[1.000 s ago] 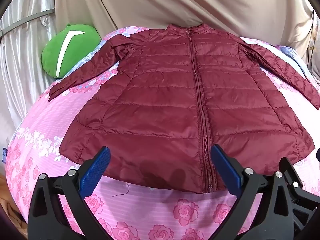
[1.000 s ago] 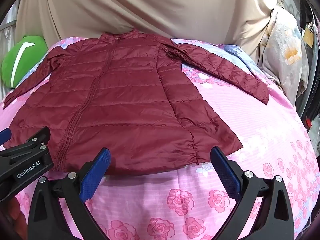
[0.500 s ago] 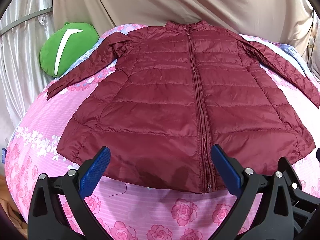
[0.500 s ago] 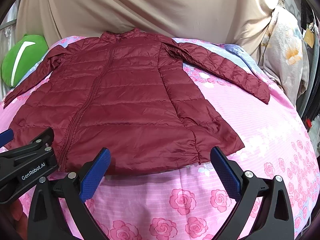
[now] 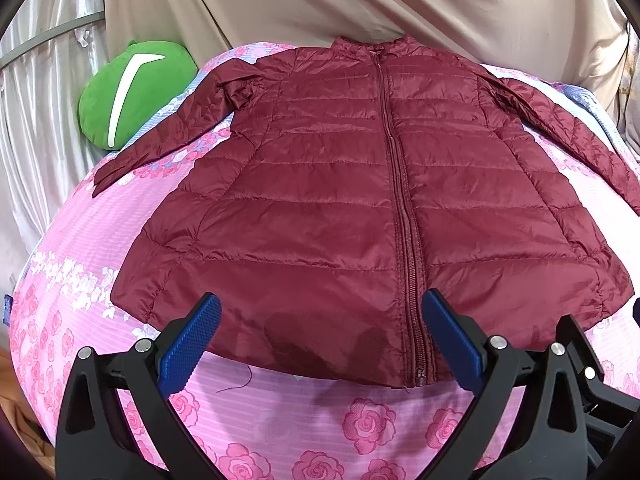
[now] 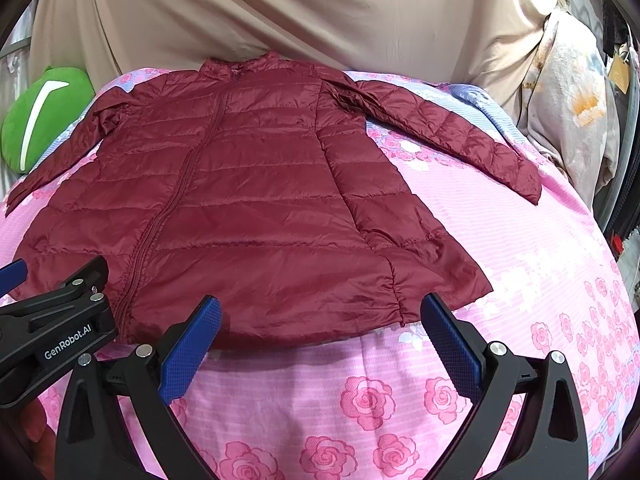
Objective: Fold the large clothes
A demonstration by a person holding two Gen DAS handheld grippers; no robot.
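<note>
Both grippers edge slightly closer to the jacket (image 5: 360,208) hem on the bed (image 6: 500,280); left gripper (image 5: 320,340) and right gripper (image 6: 320,340) jaws apart, empty. Folding not begun.

You see a bed (image 5: 304,412) in pink rose-print sheet; on it a maroon quilted zip-up jacket (image 5: 328,216) lies flat, sleeves spread.

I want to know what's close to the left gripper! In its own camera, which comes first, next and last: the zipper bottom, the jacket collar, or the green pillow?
From the left gripper:
1. Zipper bottom, at the near hem, by the gripper's right finger.
2. Green pillow, far left, off the bed's edge.
3. Jacket collar, at the far end, near the curtain.
</note>
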